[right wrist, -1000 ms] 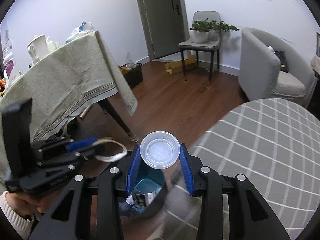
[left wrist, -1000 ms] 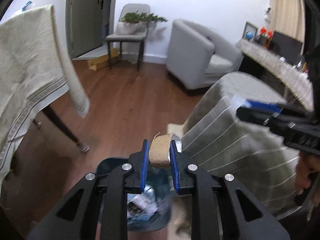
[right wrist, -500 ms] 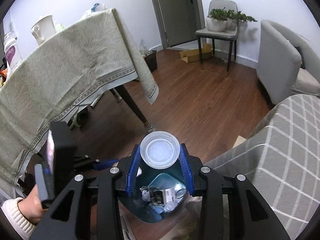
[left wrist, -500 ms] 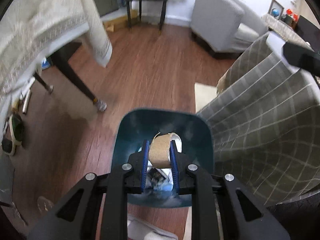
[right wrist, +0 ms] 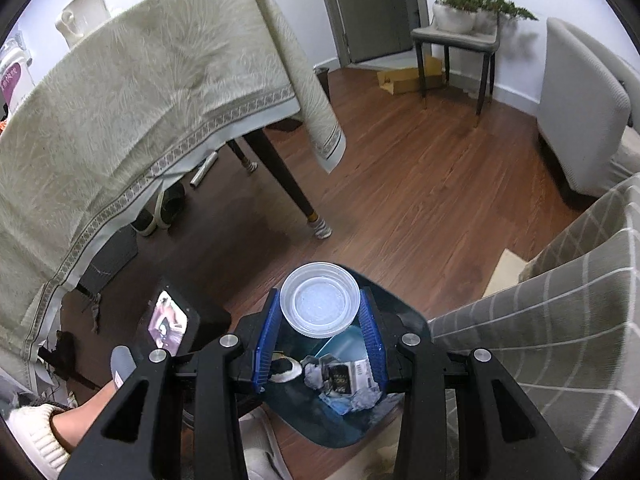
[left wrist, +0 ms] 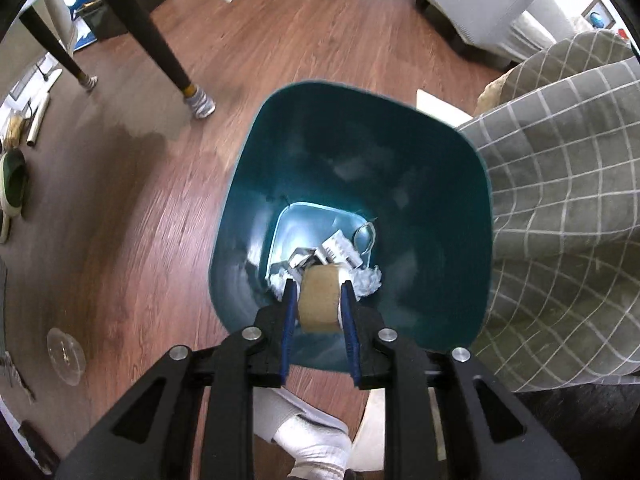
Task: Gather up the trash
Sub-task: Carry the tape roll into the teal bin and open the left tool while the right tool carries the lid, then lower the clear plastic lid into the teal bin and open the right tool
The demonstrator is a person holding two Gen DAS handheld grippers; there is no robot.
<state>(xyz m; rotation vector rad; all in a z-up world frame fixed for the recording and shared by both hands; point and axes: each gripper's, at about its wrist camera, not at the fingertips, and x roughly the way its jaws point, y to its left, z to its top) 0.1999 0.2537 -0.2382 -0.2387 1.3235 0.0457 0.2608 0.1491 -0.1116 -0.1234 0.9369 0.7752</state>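
A teal trash bin (left wrist: 436, 148) stands on the wood floor with crumpled paper and wrappers (left wrist: 340, 252) at its bottom. My left gripper (left wrist: 318, 300) is shut on a brown cardboard roll (left wrist: 319, 298) and holds it over the bin's open mouth. My right gripper (right wrist: 320, 316) is shut on a clear plastic lid (right wrist: 320, 299) and holds it above the bin's (right wrist: 340, 428) far rim. The trash in the bin (right wrist: 344, 376) shows between the right fingers.
A grey checked cloth (left wrist: 560, 208) hangs against the bin's right side. A table under a beige cloth (right wrist: 132, 92) stands to the left, its dark leg (right wrist: 288, 184) near the bin. A clear lid (left wrist: 66, 356) lies on the floor at left. A chair with a plant (right wrist: 460, 28) stands at the back.
Both grippers have tilted down and moved over the bin. The left gripper with the roll now hangs right above the bin's mouth. Both grips have held.
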